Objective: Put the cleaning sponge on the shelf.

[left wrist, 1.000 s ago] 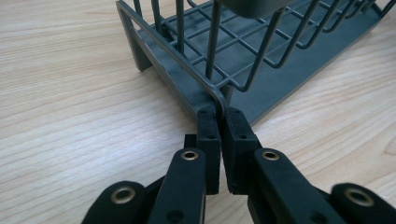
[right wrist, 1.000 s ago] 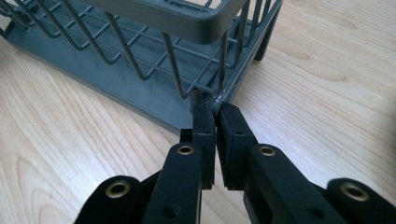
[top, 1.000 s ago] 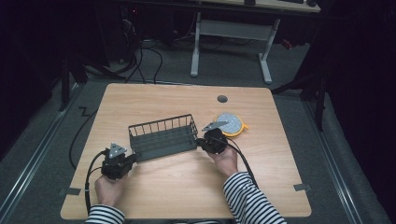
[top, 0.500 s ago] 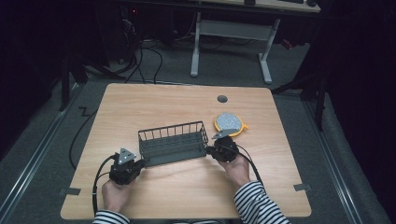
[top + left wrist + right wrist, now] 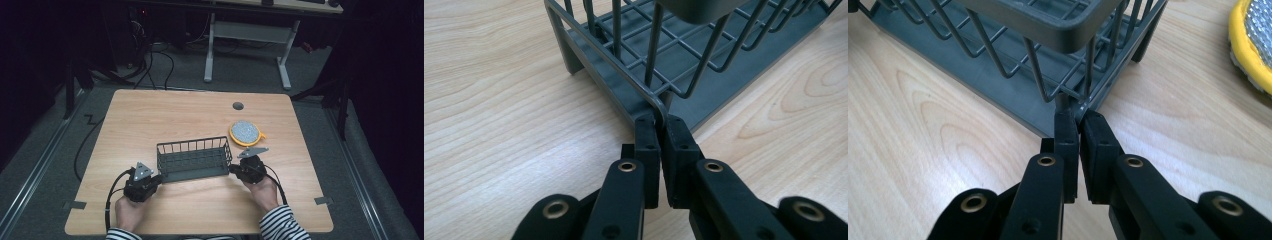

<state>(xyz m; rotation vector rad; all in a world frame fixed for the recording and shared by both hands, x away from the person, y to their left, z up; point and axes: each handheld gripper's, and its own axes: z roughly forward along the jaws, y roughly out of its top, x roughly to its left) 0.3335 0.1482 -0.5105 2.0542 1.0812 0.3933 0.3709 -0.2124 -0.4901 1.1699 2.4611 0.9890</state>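
Basket (image 5: 194,160) of dark grey wire sits on the wooden table (image 5: 150,115), in the near half and roughly centred between the two hands. It stands upright on its flat base, its long sides running across the table. The left gripper (image 5: 156,179) has its jaws pinched tight on the wire rim at the basket's near left corner; in the left gripper view the jaws meet on the bent corner wire (image 5: 659,107) with almost no gap between them. The right gripper (image 5: 234,170) is clamped the same way on the basket's near right corner, and the right gripper view shows its jaws closed on the thin wire (image 5: 1079,111) just below the thick top rim. A hand in a striped sleeve (image 5: 280,225) holds each gripper from the near edge. Just beyond the basket's right end lies a round yellow scrubbing pad (image 5: 245,132) with a silvery top, near the basket but not touching it.
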